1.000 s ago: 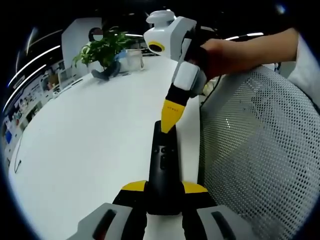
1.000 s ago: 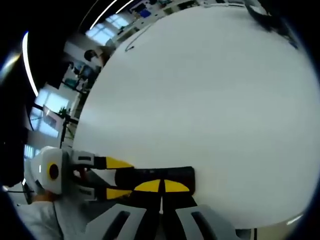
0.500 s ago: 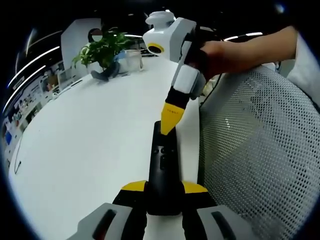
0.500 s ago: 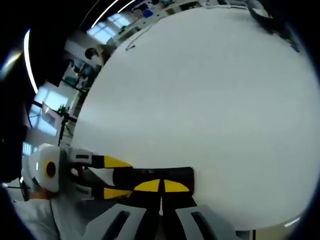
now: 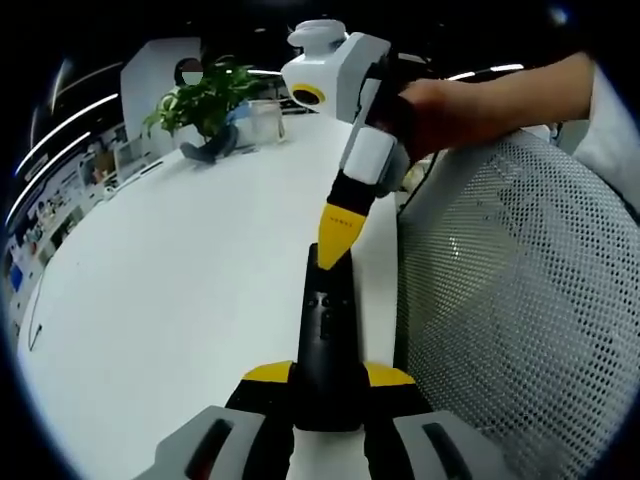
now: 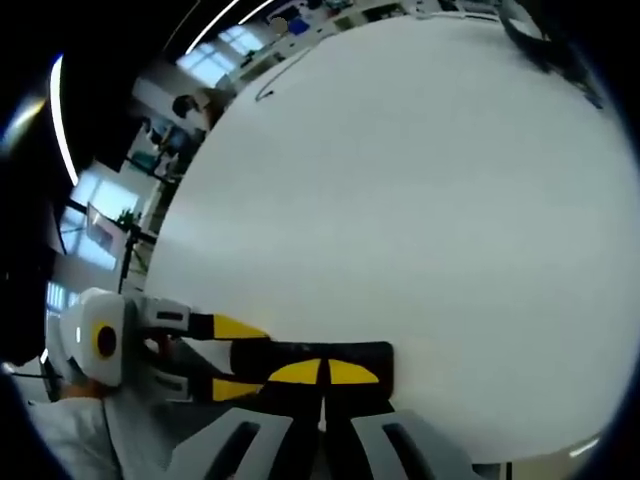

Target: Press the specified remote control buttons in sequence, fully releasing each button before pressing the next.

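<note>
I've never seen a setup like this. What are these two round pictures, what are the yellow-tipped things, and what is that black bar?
There is no robot here: a person holds a hand tool with two jaws in each hand, and each carries a fisheye camera. In the left gripper view, the left gripper clamps a slim black remote control above a white table. The right gripper, jaws closed to a yellow point, touches the remote's far end. The right gripper view looks down on the same remote. A potted green plant stands on the table; a white mesh chair back is alongside.
</note>
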